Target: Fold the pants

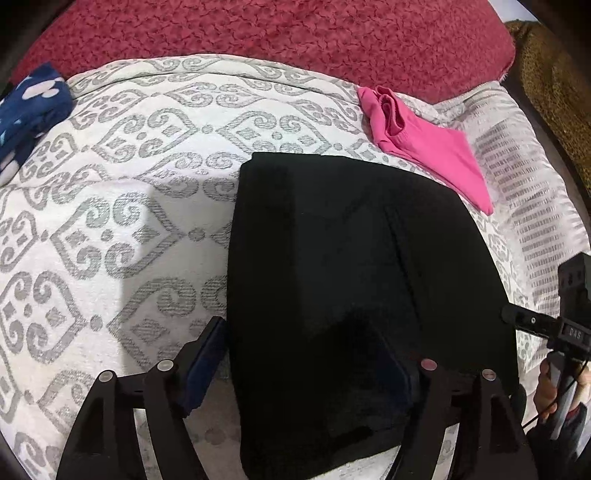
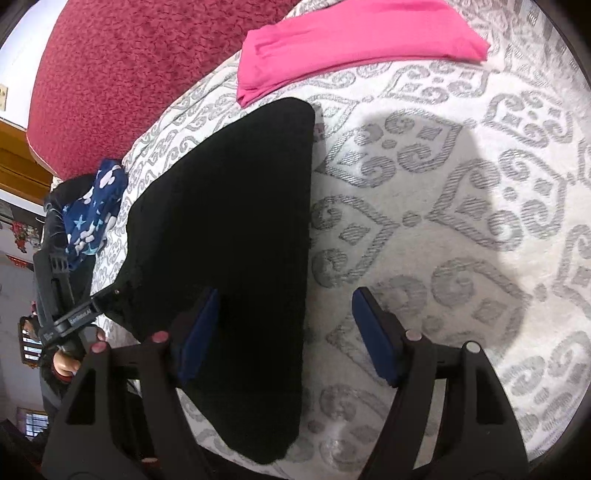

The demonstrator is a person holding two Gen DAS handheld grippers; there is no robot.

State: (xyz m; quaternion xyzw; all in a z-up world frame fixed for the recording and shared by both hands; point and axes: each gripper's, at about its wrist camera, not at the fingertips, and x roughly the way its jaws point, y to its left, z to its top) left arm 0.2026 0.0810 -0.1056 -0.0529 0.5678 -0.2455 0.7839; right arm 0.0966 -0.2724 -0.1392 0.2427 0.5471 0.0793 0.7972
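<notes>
The black pants (image 1: 351, 266) lie folded into a compact block on the patterned white bedspread (image 1: 110, 221); they also show in the right wrist view (image 2: 236, 236). My left gripper (image 1: 299, 343) is open and hovers over the near left edge of the pants, one blue pad (image 1: 207, 365) beside the cloth, the other over it. My right gripper (image 2: 284, 314) is open above the pants' right edge, one pad (image 2: 197, 332) over the black cloth, the other pad (image 2: 373, 336) over the bedspread. Neither holds anything.
Folded pink pants (image 1: 428, 147) lie beyond the black ones, also in the right wrist view (image 2: 351, 40). A blue star-print garment (image 1: 29, 110) sits at the bed's far left. A red fuzzy blanket (image 1: 277, 33) runs along the back.
</notes>
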